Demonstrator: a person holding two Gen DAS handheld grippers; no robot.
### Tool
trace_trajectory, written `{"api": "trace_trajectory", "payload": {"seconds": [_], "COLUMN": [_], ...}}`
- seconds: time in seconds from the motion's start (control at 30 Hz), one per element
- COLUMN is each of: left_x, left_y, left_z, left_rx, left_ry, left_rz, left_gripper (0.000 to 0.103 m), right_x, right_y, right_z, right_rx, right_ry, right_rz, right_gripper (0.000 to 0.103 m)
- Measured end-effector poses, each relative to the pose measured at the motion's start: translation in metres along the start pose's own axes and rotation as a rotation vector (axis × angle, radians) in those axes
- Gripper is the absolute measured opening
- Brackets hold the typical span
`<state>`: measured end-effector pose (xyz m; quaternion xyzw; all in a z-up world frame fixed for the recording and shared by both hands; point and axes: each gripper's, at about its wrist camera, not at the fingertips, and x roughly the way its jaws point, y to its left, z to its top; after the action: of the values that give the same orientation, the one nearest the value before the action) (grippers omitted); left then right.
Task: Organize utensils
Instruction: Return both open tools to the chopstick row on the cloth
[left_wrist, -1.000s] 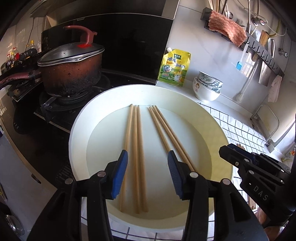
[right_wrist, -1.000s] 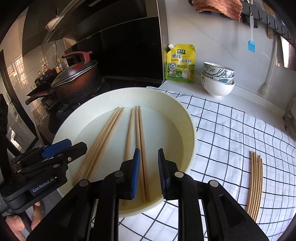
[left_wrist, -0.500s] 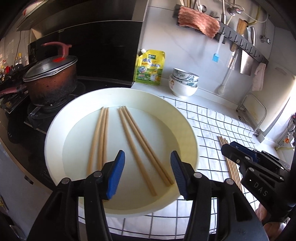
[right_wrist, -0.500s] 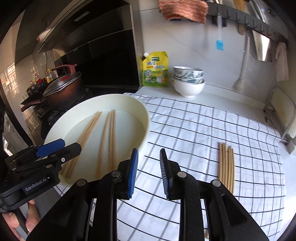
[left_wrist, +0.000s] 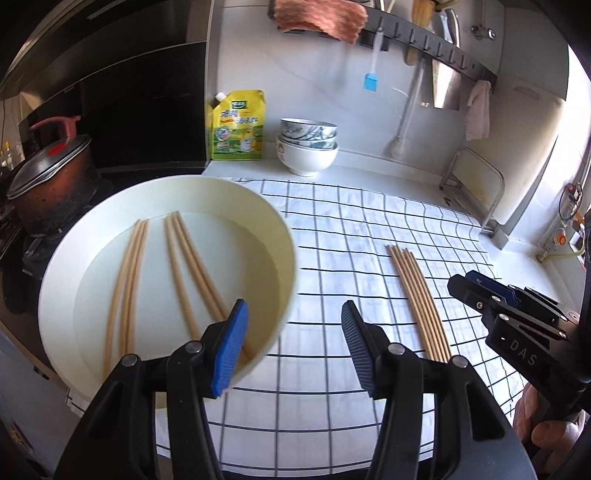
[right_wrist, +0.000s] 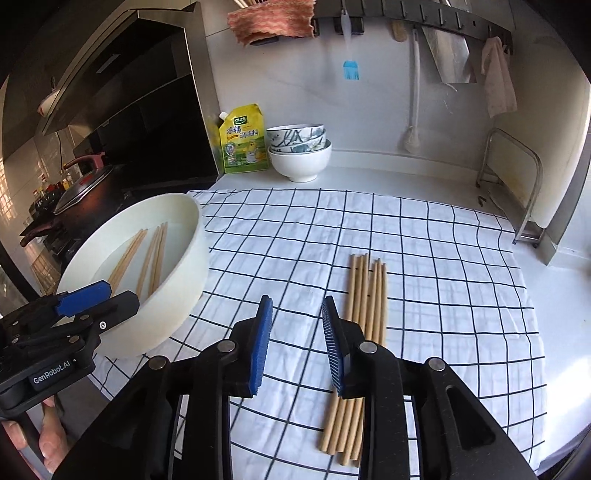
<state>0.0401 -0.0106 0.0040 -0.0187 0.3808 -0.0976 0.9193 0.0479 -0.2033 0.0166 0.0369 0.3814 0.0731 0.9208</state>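
Observation:
A wide white basin (left_wrist: 280, 236) (right_wrist: 192, 243) stands at the left end of the checked cloth and holds several wooden chopsticks (left_wrist: 125, 280) (right_wrist: 151, 254). A bundle of several more chopsticks (left_wrist: 421, 295) (right_wrist: 364, 306) lies on the cloth to the right. My left gripper (left_wrist: 293, 339) is open and empty, above the basin's right rim; it also shows in the right wrist view (right_wrist: 92, 295). My right gripper (right_wrist: 295, 339) is open and empty, just left of the bundle; it also shows in the left wrist view (left_wrist: 480, 291).
A checked cloth (right_wrist: 443, 280) covers the counter. Stacked bowls (right_wrist: 299, 151) and a yellow pouch (right_wrist: 243, 140) stand by the back wall. A lidded pot (left_wrist: 48, 177) sits on the stove at left. A metal rack (right_wrist: 517, 184) stands at right.
Both grippers have swung right, from over the basin to over the cloth. The right gripper's jaws have opened wider. The chopsticks have not moved.

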Motion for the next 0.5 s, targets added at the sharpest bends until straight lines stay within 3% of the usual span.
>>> {"api": "trace_trajectory", "payload": {"seconds": [0.5], "left_x": [0.038], "left_y": [-0.065], "left_z": [-0.004], "left_rx": [0.08], "left_ry": [0.072], "left_rz": [-0.052], "left_gripper": [0.059], "right_x": [0.011], "right_y": [-0.07], "right_z": [-0.015], "right_rx": [0.069], "right_ry": [0.041], "right_rz": [-0.047], "right_gripper": [0.033]}}
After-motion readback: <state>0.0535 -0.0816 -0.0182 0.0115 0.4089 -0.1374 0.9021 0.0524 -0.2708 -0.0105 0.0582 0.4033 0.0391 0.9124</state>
